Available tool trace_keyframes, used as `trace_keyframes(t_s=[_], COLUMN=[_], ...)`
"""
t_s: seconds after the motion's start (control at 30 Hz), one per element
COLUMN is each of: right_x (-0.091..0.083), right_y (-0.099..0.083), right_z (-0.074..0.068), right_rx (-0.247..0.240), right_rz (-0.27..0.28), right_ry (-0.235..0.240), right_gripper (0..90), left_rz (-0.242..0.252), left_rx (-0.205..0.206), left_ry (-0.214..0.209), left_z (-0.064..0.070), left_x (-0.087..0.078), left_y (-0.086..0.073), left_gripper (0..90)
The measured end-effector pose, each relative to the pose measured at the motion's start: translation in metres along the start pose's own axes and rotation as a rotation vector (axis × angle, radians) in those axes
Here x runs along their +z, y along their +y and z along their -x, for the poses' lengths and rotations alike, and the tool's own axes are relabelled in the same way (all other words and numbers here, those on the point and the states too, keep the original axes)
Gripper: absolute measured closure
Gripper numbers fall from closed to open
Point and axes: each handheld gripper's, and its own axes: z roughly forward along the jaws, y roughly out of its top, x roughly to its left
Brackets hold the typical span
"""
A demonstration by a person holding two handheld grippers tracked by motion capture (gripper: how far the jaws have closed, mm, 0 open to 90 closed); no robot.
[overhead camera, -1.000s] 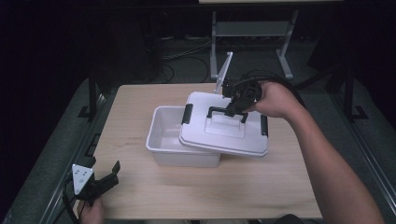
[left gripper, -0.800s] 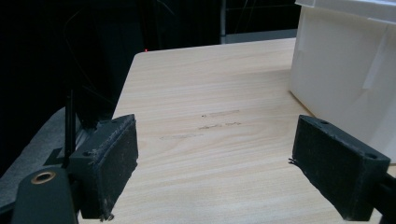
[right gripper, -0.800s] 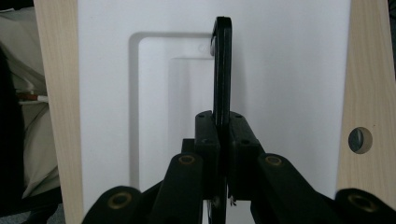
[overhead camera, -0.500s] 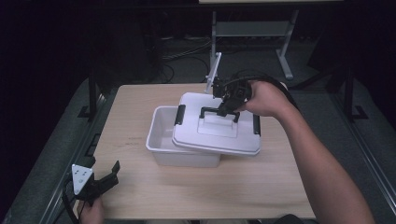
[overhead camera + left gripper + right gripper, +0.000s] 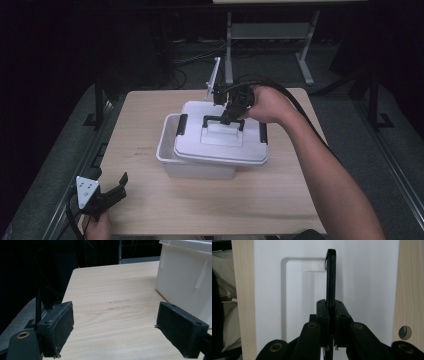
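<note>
1. Lid (image 5: 220, 142) of the white box has travelled leftward over the last second: earlier it overhung the right side and left much of the interior open, and now it covers most of the box (image 5: 172, 162), with only a strip of the rim showing at the left and near-left edge.

2. Its black handle (image 5: 222, 121) stands upright. The right tool (image 5: 231, 114) is clamped on it, and in the right gripper view the two jaws press against either side of the thin black bar (image 5: 331, 277), with the white lid surface behind.

3. The lid sits slightly skewed on the box rather than square. I cannot tell whether it rests fully on the rim or is partly carried by the tool.

4. The black side latches (image 5: 182, 124) hang on the lid and do not look fastened.

5. The left tool (image 5: 107, 195) hovers at the near-left corner of the counter (image 5: 150, 210), well apart from the box, its jaws spread wide and empty. The left gripper view shows bare wood between them and the box wall (image 5: 185, 282) off to one side.

6. Judged from this, the work looks like closing the box: the lid is nearly over it, and what remains is probably a small shift to the left to seat it, then the latches.
</note>
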Motion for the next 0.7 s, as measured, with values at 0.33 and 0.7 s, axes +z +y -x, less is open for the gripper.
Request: trace_keyframes(t_s=[0.33,0.7], right_x=[0.008,0.02], right_y=[0.013,0.028], right_z=[0.004,0.006], right_rx=[-0.006,-0.02], right_rz=[0.006,0.011], right_ry=[0.008,0.026], right_gripper=[84.5,84.5], left_rz=[0.003,0.004], left_rx=[-0.004,-0.002], left_ry=[0.001,0.004], left_z=[0.0,-0.001], left_x=[0.0,-0.001], left_y=[0.0,0.0], left_gripper=[13.5,13.5])
